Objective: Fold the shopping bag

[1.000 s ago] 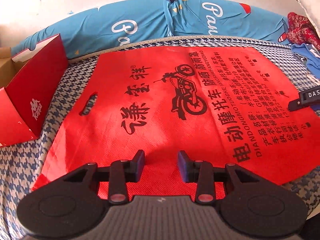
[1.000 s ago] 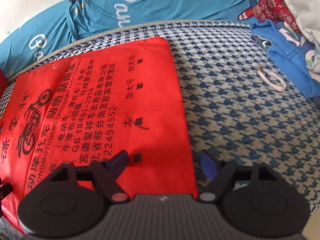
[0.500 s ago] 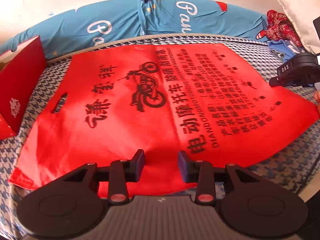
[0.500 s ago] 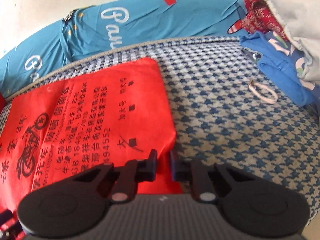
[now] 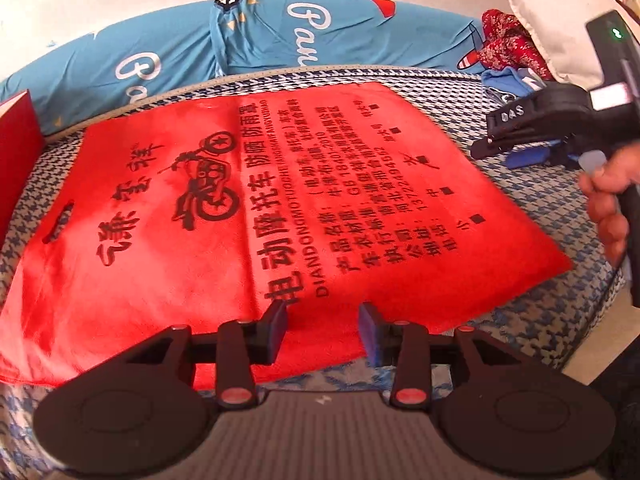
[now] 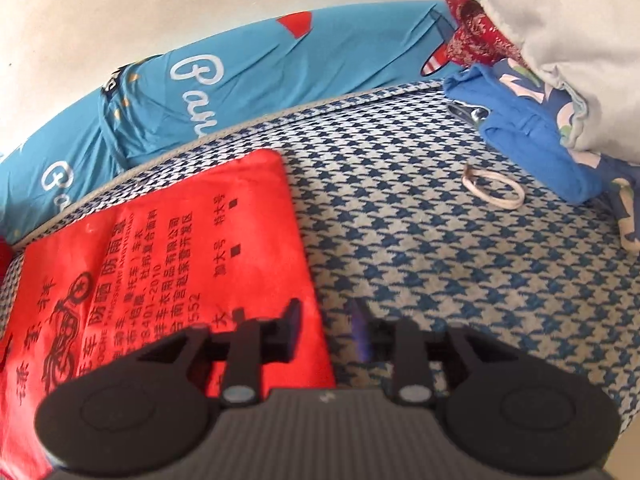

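A red shopping bag (image 5: 248,216) with black print and a cut-out handle (image 5: 58,222) lies flat on the houndstooth bed cover (image 6: 440,264). My left gripper (image 5: 322,330) hovers over the bag's near edge, jaws apart, nothing pinched. In the left wrist view a hand (image 5: 608,196) holds my right gripper (image 5: 490,146) just past the bag's right edge. In its own view the right gripper (image 6: 326,334) straddles the right edge of the bag (image 6: 160,264). Its jaws are opening, and the pads press on nothing.
A red box (image 5: 16,152) stands at the left. Blue bedding (image 5: 240,48) runs along the back. At the right are a pillow (image 6: 560,40), blue clothes (image 6: 532,140), a red patterned cloth (image 6: 476,36) and a white loop (image 6: 494,188). The bed's edge (image 5: 592,320) drops off at the right.
The right gripper closed at the bag's right edge half a second ago and now stands apart again. The left view has swung right, and the right gripper looms larger in it.
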`<state>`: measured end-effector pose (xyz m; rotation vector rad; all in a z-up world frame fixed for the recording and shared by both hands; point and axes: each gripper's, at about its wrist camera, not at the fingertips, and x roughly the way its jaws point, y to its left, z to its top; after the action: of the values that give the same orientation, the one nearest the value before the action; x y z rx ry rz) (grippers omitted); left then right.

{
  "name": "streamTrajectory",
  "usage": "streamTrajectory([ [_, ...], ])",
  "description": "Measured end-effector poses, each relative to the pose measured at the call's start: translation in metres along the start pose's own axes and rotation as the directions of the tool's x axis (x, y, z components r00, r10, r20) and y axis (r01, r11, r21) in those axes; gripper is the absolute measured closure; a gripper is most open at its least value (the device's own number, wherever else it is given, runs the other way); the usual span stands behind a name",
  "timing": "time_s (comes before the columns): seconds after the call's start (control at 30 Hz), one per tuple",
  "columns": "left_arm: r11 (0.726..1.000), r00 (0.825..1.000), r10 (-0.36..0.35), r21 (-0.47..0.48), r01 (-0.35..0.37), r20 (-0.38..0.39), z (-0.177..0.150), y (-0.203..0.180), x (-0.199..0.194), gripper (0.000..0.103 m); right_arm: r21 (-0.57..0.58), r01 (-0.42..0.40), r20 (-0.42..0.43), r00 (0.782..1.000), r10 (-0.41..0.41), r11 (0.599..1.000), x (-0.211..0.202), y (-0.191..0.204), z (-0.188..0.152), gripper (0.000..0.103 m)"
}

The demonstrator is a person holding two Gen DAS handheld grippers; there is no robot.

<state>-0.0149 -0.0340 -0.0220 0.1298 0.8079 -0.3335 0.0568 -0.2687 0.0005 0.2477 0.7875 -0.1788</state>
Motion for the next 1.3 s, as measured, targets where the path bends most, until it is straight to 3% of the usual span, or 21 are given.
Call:
streamTrajectory([
  [0.2,0.999,0.999,0.029,0.014,-0.029,0.017,0.009,0.033,-0.011,0.064,-0.050,-0.013,-0.070,0.997,0.010,0.999,-0.010,0.006,-0.020,0.039],
  [0.37,0.992,0.991,0.124,-0.043,-0.122,0.048,0.024,0.076,-0.012,0.063,-0.035,0.006,-0.104,0.995,-0.010,0.999,-0.026,0.006,-0.044,0.025],
  [0.47,0.978,0.987,0.156,-0.150,-0.147,0.049,0.021,0.100,-0.012,0.057,-0.016,0.062,-0.124,0.990,-0.064,0.998,-0.034,0.005,-0.060,0.025],
  [0.7,0.947,0.989,0.147,-0.283,-0.149,-0.029,0.006,0.118,0.001,0.057,0.051,0.018,-0.121,0.993,-0.012,0.999,-0.048,0.004,-0.082,0.025],
  [0.77,0.945,0.987,0.157,-0.284,-0.161,-0.039,0.003,0.117,0.002,0.057,0.048,0.021,-0.117,0.993,-0.016,0.999,-0.049,0.007,-0.083,0.025],
  [0.87,0.942,0.985,0.166,-0.290,-0.170,-0.041,0.001,0.117,0.001,0.057,0.175,0.049,-0.086,0.996,-0.035,0.983,-0.056,-0.010,-0.084,0.025],
  [0.93,0.939,0.986,0.161,-0.300,-0.168,-0.046,-0.001,0.118,0.001,0.057,0.261,0.009,-0.113,0.993,0.022,0.965,-0.057,-0.022,-0.085,0.025],
  [1.23,0.952,0.987,0.155,-0.263,-0.158,-0.033,-0.002,0.110,-0.002,0.056,0.132,0.001,-0.139,0.990,0.018,0.991,-0.052,-0.001,-0.091,0.023],
  [1.3,0.953,0.987,0.158,-0.257,-0.160,-0.032,-0.002,0.109,-0.002,0.056,0.133,-0.035,-0.127,0.991,0.052,0.990,-0.052,0.005,-0.090,0.023],
])
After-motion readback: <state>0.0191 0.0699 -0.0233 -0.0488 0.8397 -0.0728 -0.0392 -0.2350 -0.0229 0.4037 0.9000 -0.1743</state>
